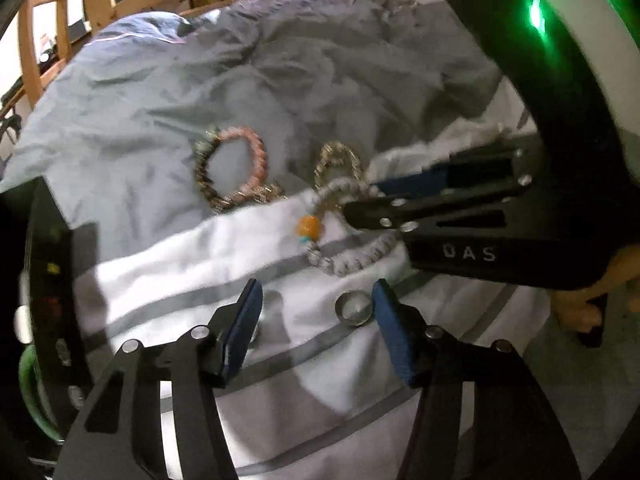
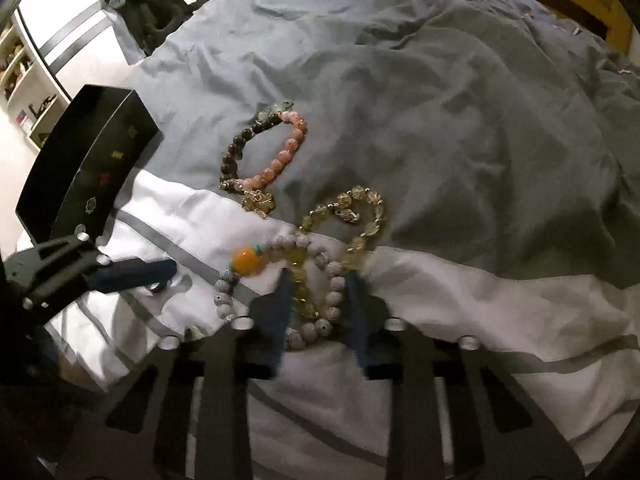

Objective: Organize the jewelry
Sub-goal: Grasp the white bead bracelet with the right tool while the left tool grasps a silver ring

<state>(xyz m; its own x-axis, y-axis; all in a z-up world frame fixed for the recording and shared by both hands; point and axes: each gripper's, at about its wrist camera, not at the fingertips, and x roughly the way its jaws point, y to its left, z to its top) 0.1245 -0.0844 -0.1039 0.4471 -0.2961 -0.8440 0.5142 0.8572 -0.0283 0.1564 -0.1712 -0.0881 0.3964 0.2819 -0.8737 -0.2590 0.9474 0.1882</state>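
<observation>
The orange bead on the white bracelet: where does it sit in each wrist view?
Left wrist: orange bead is centre frame, just left of the right gripper.
Right wrist: orange bead is left of centre, just left of that gripper's own fingers.
Shared landmark: pink and dark bracelet, lying beyond the bead in both.

Both wrist cameras look down along their tongs, close over the bed point(image 1: 168, 92). Each view shares the bracelets point(image 2: 264, 160).
</observation>
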